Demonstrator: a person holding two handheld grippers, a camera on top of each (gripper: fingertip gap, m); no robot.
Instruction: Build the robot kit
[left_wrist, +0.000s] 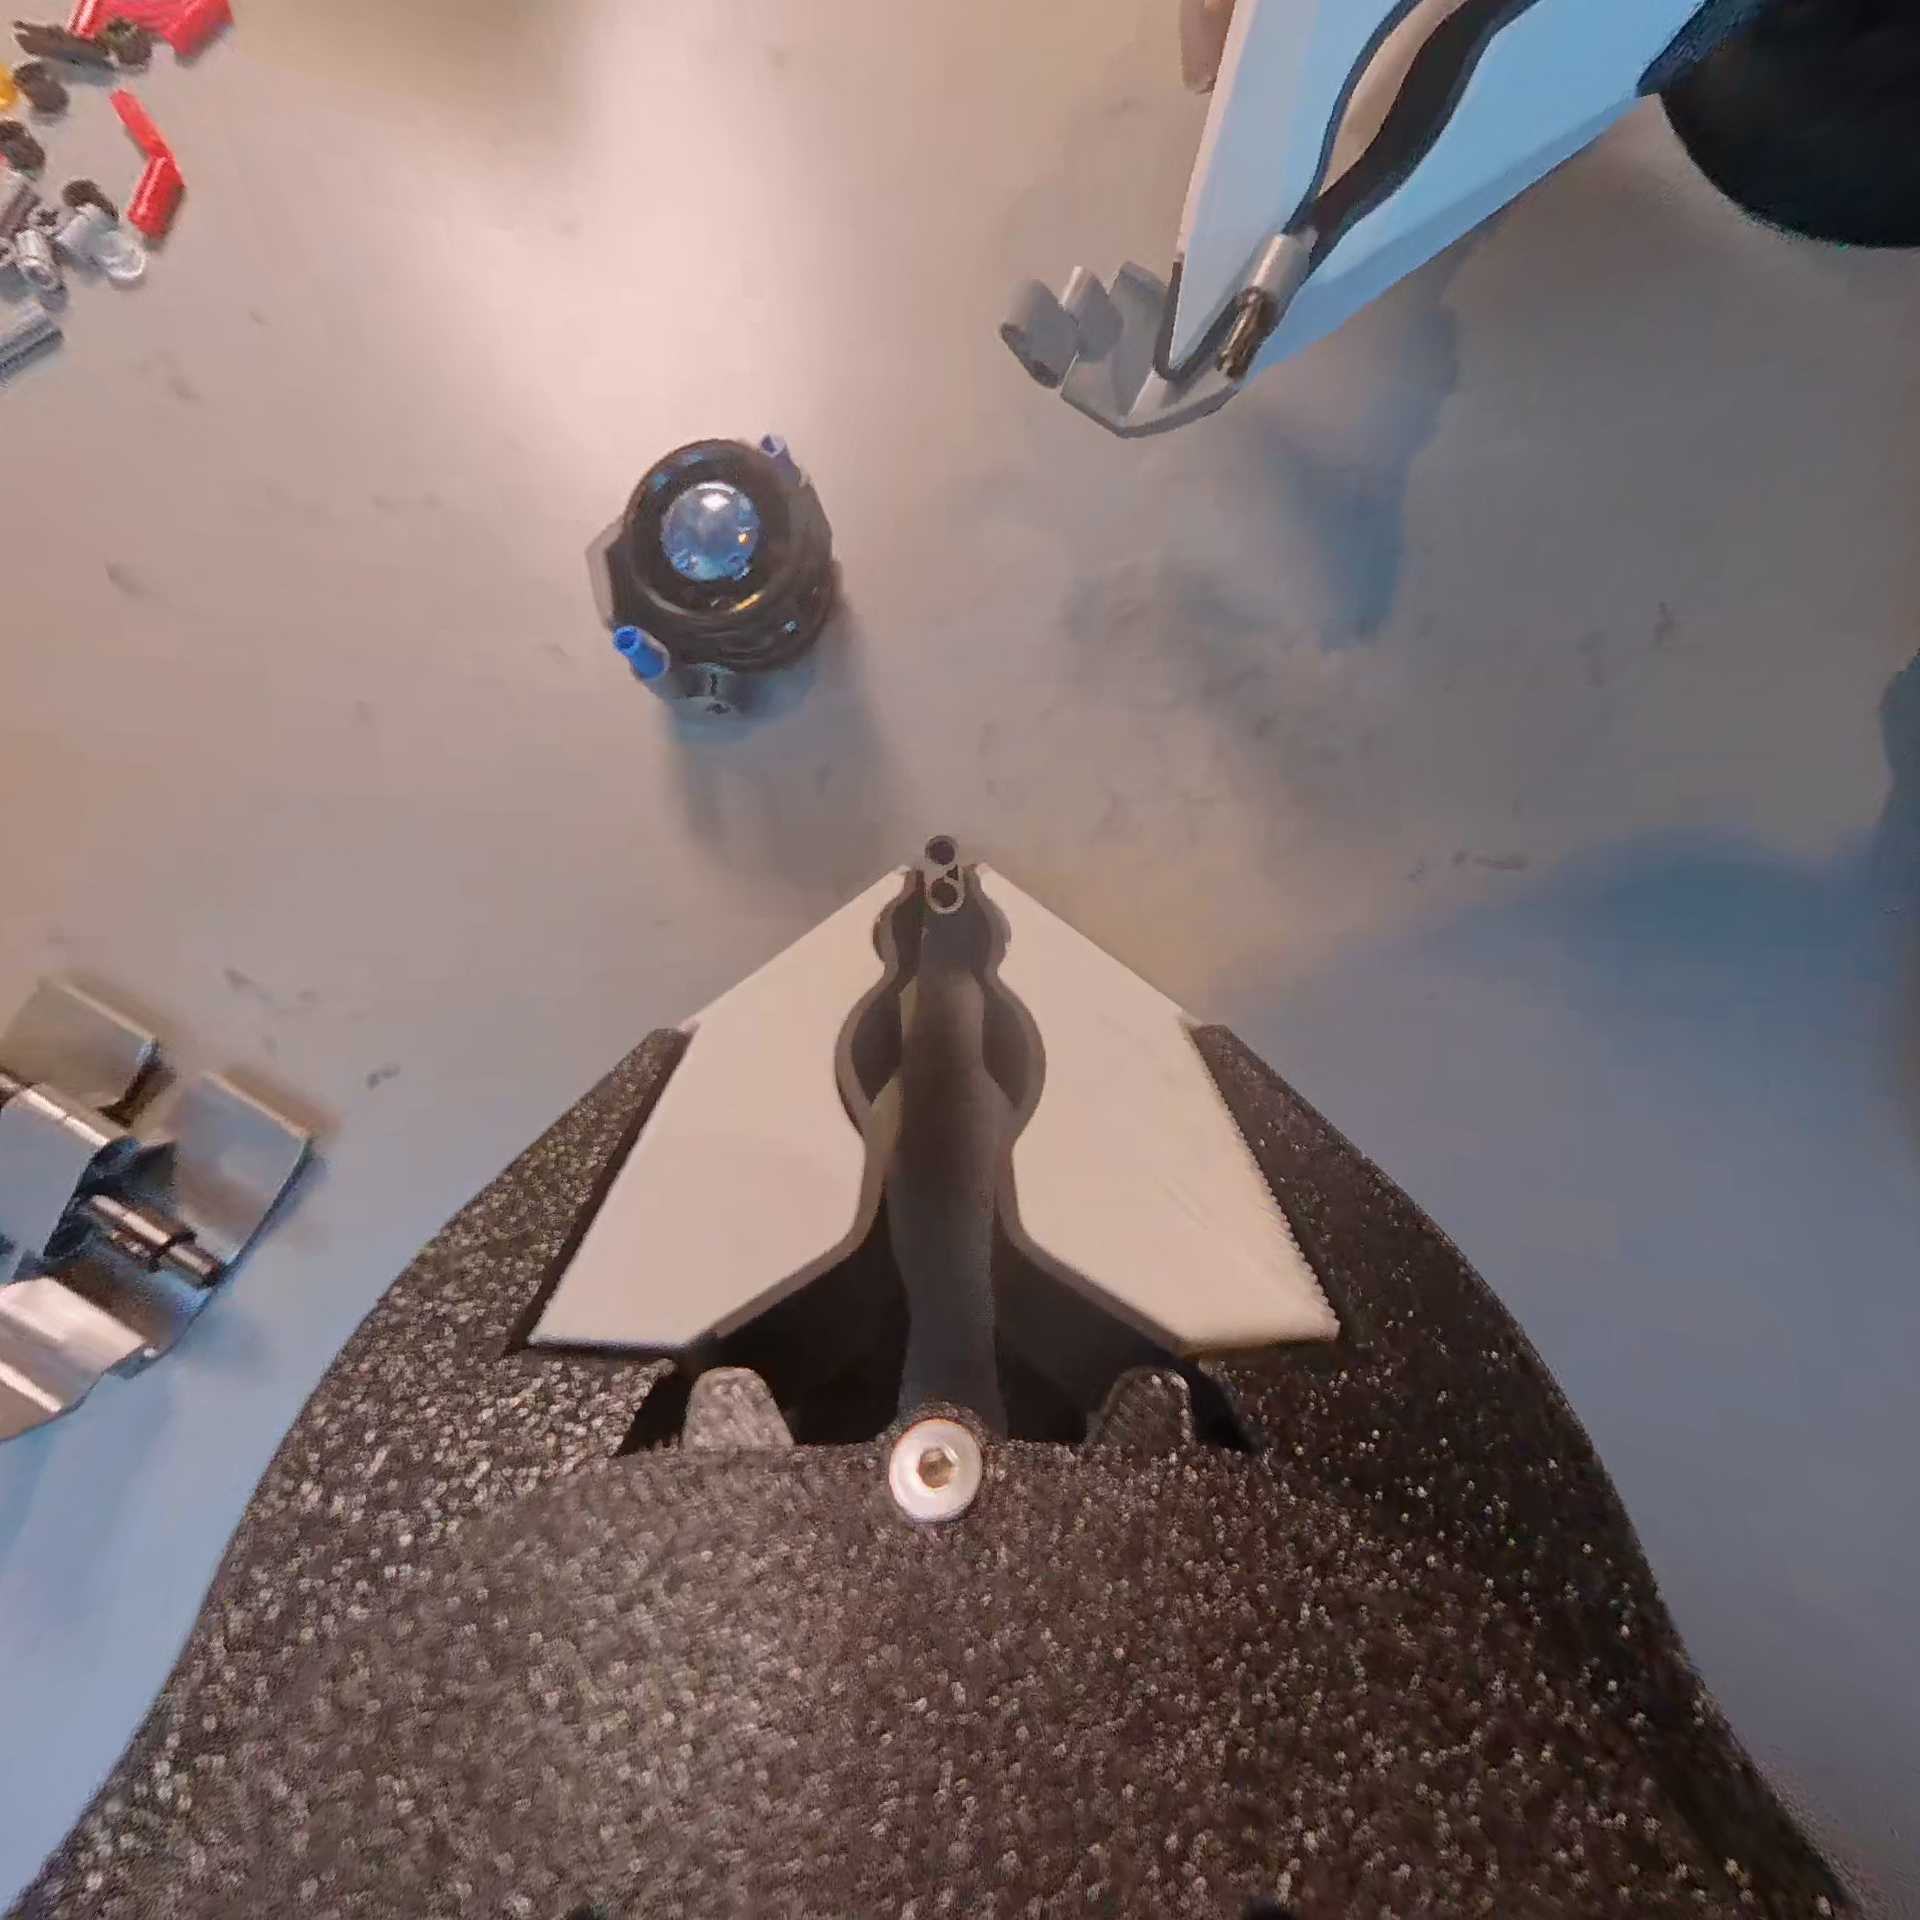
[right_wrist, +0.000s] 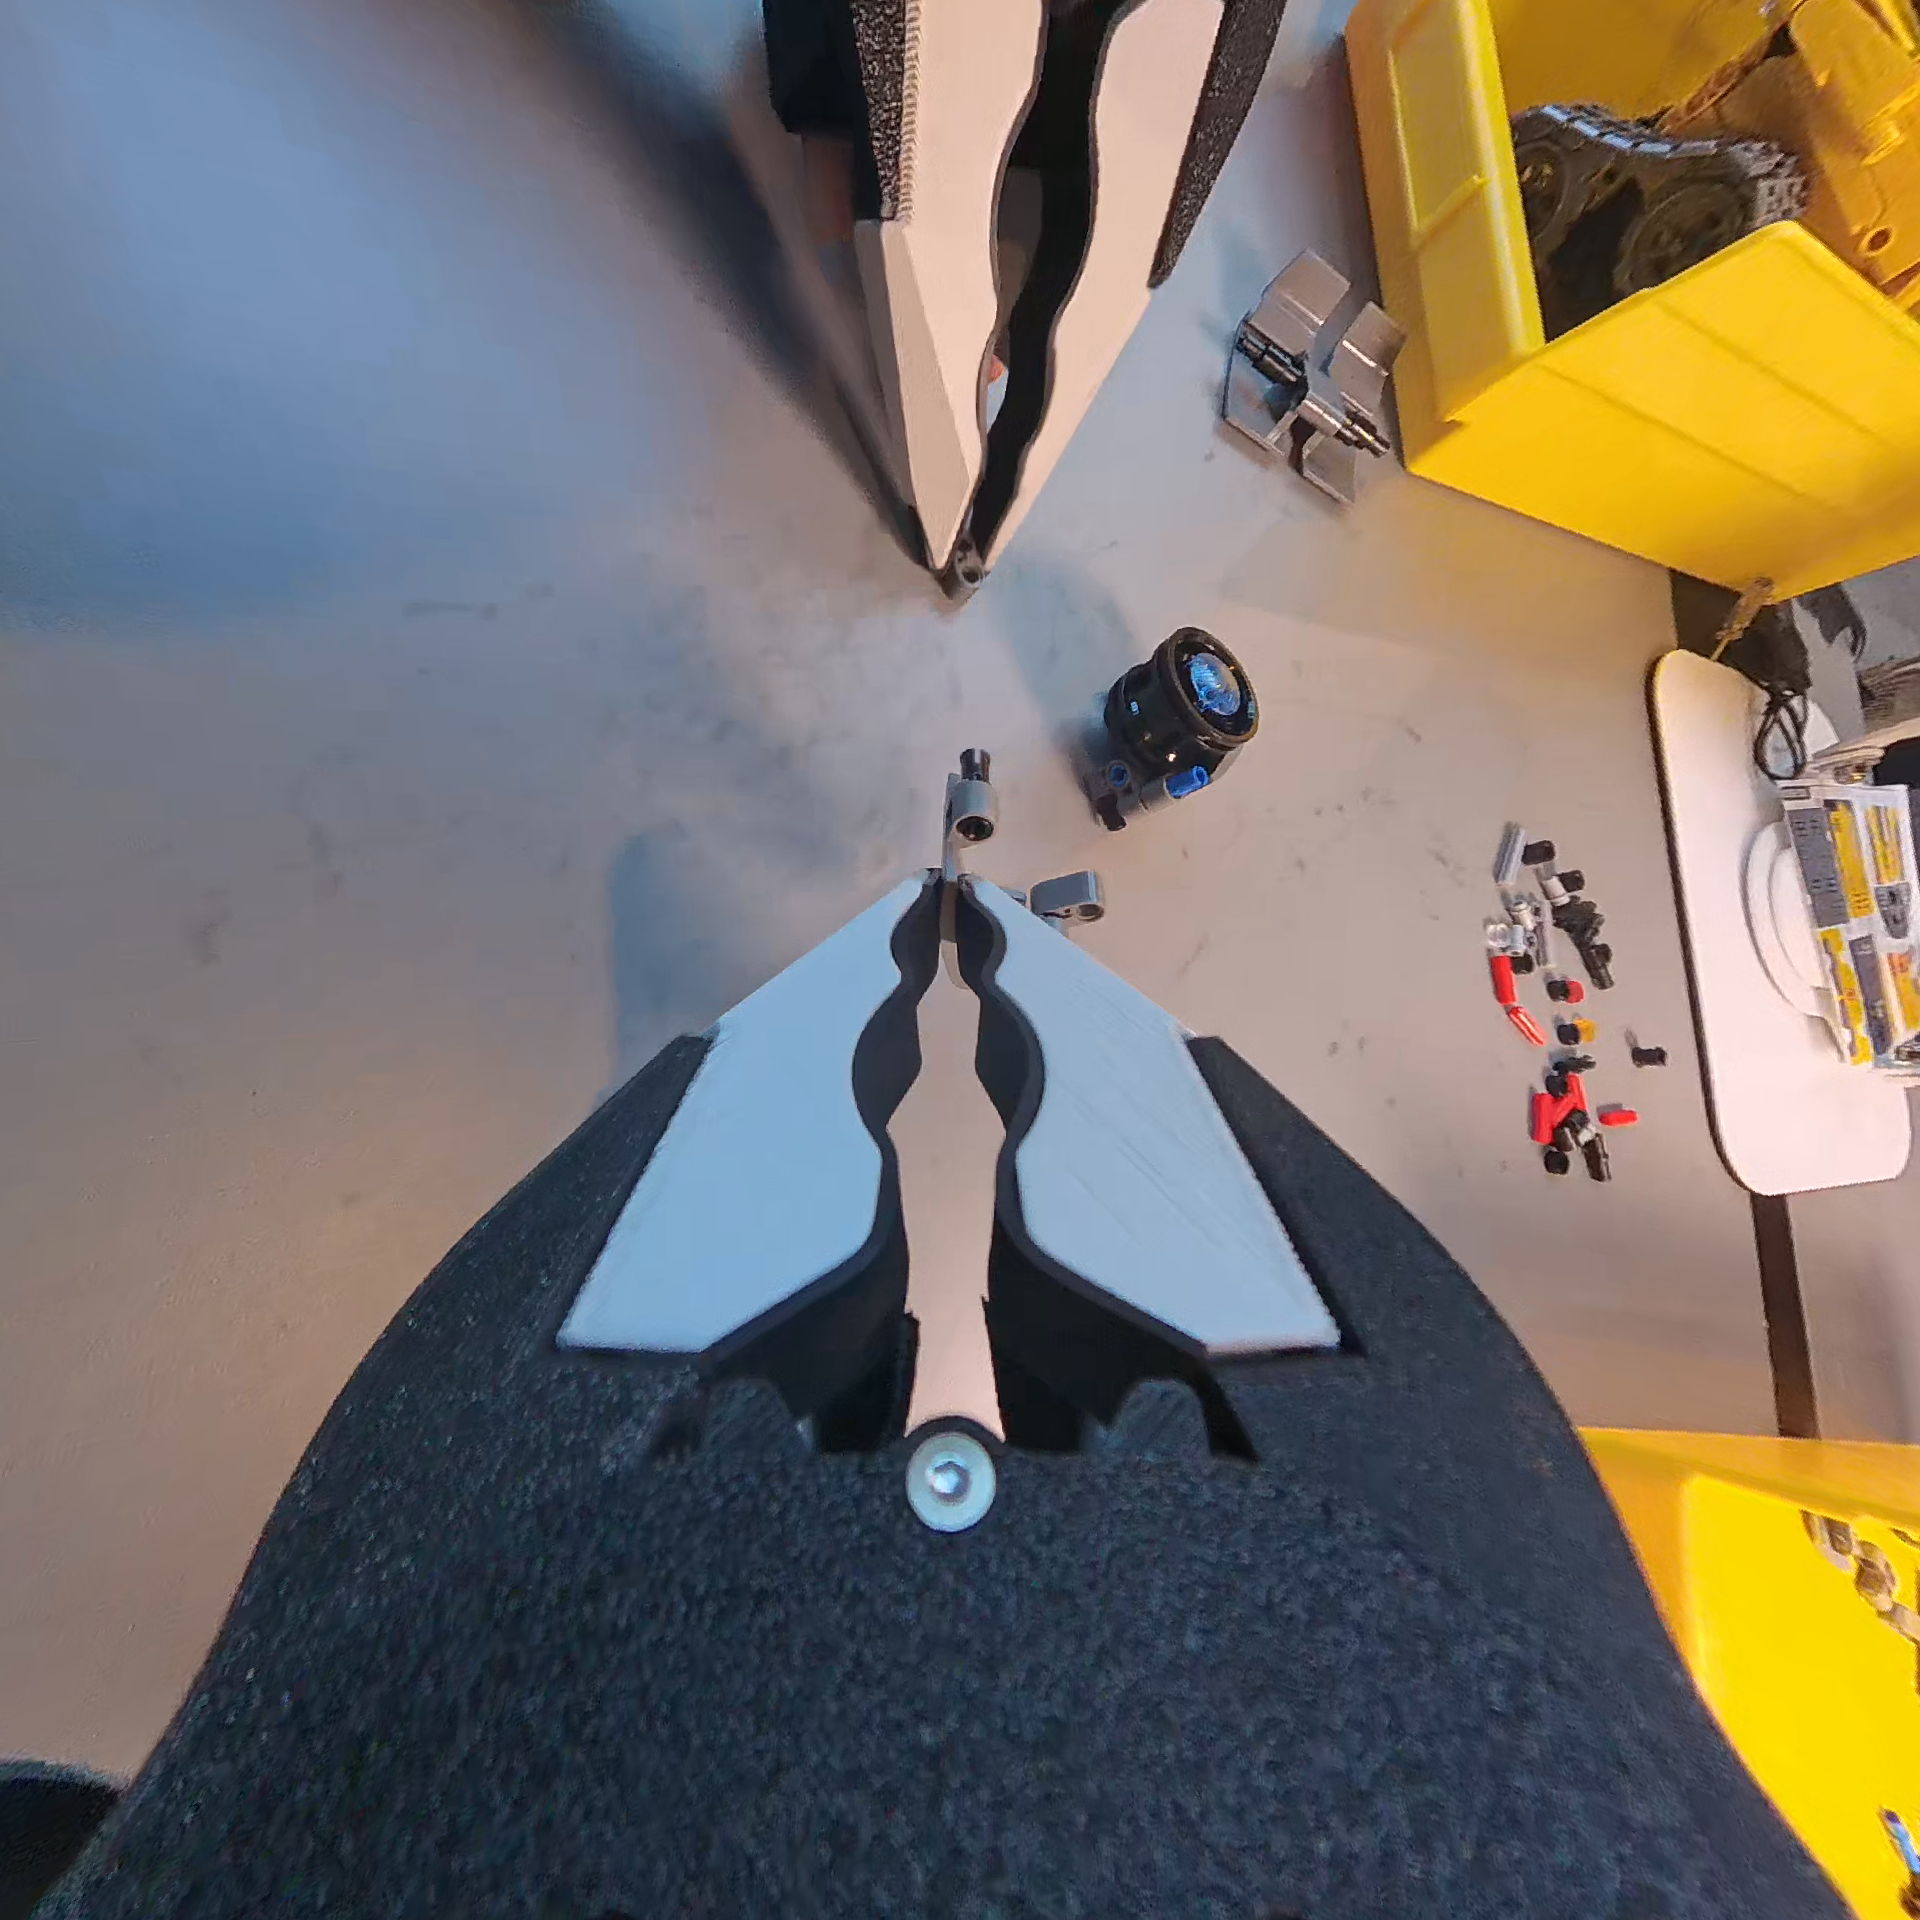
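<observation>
My left gripper is shut on a small grey and black two-hole connector that sticks out past its fingertips, above the grey table. A black round assembly with a blue lens and blue pins stands ahead of it to the left. My right gripper is shut on a thin grey curved piece carrying a grey connector with a black pin; another grey connector shows beside its right fingertip. The black round assembly also shows in the right wrist view, ahead to the right. The left gripper faces it.
A grey panel assembly lies next to a yellow bin that holds a yellow tracked model. A pile of small red, black and grey parts lies at the right, beside a white board with a booklet. Another yellow bin is near right.
</observation>
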